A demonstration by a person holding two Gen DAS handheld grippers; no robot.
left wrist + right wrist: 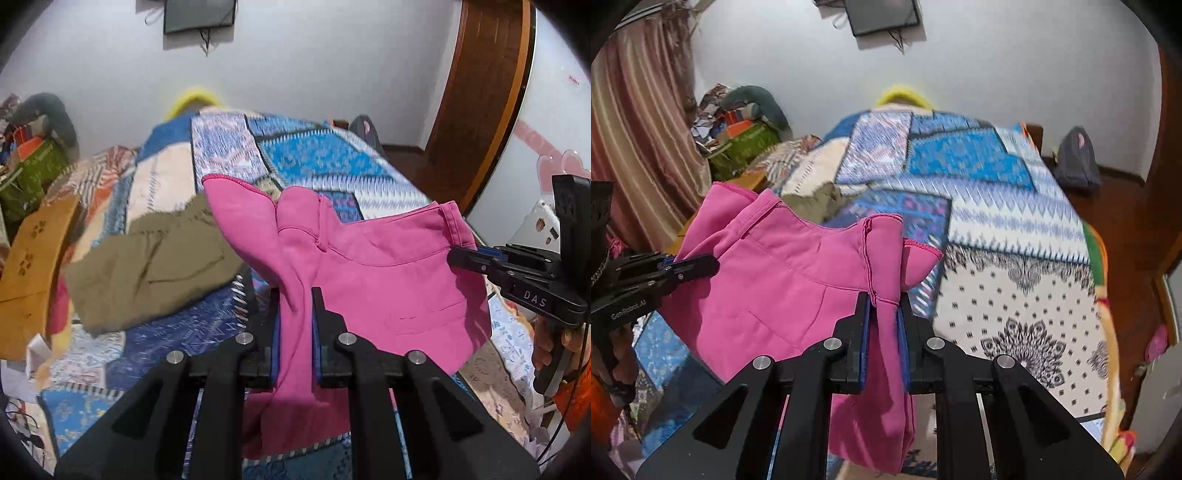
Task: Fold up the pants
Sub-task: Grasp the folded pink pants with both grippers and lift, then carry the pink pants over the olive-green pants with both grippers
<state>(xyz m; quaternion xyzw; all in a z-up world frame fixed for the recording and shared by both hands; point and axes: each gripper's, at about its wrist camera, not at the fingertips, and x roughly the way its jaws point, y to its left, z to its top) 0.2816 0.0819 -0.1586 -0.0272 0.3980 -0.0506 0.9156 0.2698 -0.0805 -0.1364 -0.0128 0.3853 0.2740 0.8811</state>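
Observation:
Pink pants (pixel 388 269) hang in the air above the bed, stretched between both grippers. My left gripper (pixel 295 295) is shut on a bunched part of the pink fabric. My right gripper (pixel 884 301) is shut on the other edge of the pants (pixel 783 280). The right gripper also shows in the left wrist view (pixel 458 256), pinching the waistband corner. The left gripper shows in the right wrist view (pixel 709 264) at the pants' left edge. Part of the fabric hangs below the fingers, out of sight.
A bed with a blue patterned patchwork cover (pixel 979 206) lies below. Olive-green pants (pixel 147 266) lie on it at the left. A cluttered pile with a green box (pixel 746 144) stands beside the curtain. A wooden door (pixel 480 92) is at the right.

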